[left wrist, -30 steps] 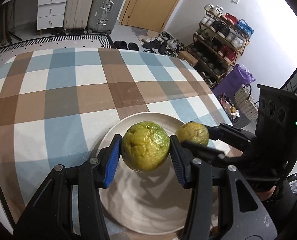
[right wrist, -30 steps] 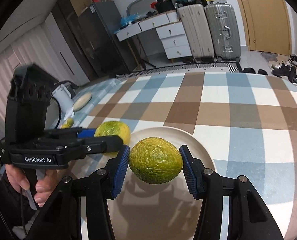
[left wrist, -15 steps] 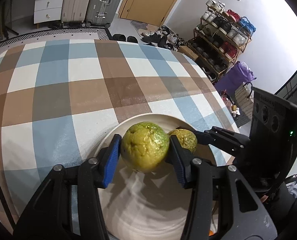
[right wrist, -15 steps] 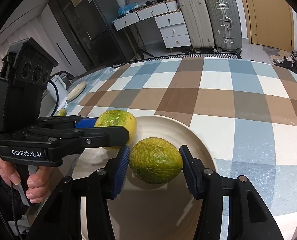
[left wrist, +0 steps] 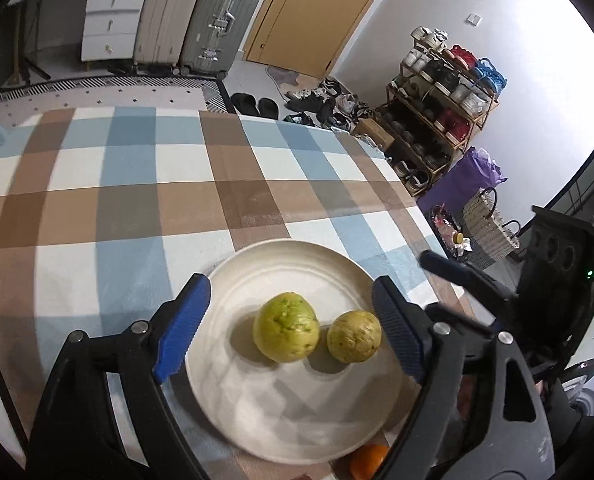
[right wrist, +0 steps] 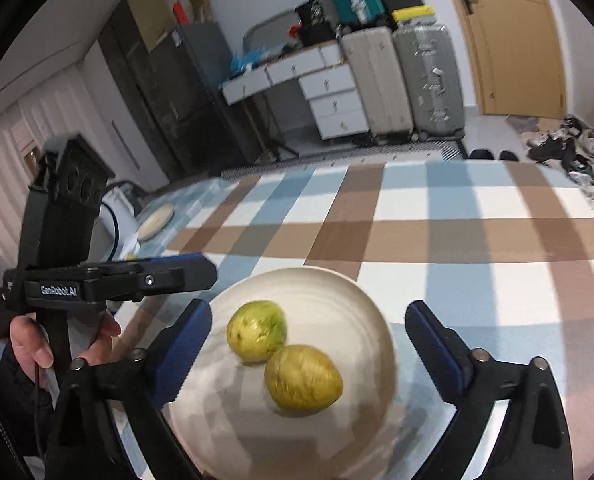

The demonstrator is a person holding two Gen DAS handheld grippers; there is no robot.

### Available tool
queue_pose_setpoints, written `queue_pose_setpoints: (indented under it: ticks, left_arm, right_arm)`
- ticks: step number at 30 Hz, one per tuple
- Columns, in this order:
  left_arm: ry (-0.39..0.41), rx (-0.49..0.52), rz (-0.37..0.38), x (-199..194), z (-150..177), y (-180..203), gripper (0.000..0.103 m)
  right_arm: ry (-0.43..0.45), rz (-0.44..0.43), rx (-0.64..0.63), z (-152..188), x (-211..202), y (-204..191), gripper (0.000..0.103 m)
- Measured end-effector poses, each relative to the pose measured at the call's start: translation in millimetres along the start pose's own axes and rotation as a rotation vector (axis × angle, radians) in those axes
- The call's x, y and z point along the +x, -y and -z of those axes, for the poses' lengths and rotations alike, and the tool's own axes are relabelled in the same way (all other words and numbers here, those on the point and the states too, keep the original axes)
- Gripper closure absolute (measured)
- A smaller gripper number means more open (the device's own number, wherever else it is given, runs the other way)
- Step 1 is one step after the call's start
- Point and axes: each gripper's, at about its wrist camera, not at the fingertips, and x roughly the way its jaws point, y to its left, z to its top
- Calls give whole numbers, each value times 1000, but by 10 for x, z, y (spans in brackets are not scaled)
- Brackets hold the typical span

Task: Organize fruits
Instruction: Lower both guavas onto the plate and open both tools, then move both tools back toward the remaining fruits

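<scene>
Two yellow-green bumpy fruits lie side by side on a white plate point(left wrist: 281, 272) on the checked tablecloth. In the left wrist view the larger fruit point(left wrist: 286, 328) is left of the smaller one point(left wrist: 354, 336). In the right wrist view they show as one fruit point(right wrist: 257, 330) behind the other point(right wrist: 303, 380) on the plate point(right wrist: 361, 308). My left gripper point(left wrist: 293, 328) is open and empty, raised above the fruits. My right gripper point(right wrist: 309, 344) is open and empty, also raised above the plate. Each gripper shows in the other's view, the left point(right wrist: 185, 270) and the right point(left wrist: 437, 260).
An orange fruit point(left wrist: 367, 460) peeks out at the plate's near edge. The table's right edge drops to a shoe rack point(left wrist: 437, 108) and bags. A white kettle-like object point(right wrist: 117, 216) and a round flat item point(right wrist: 155, 222) sit at the table's far left. Suitcases point(left wrist: 201, 16) stand beyond.
Both grippers opened and let go of their fruits, which now lie on the plate. Both grippers have drawn up and back from the plate.
</scene>
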Motion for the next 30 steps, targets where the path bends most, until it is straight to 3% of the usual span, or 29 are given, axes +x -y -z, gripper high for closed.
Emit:
queue_pose_setpoints:
  ticks: [6,10,19,30]
  left_arm:
    - [89,22,-54,-519,212,227,14]
    - [152,38,-95,-891,414,402,1]
    - [243,76,-179,-1580,923,761,1]
    - [274,88,-241,-2017,1513,949,1]
  right_arm:
    - [79,18,0,118,-556,-153,1]
    - [130,17,-10,239,-895,-336,0]
    - [194,34,-36,589,-1433,-748,0]
    - [199,57,-31,986,-1743,-1034,0]
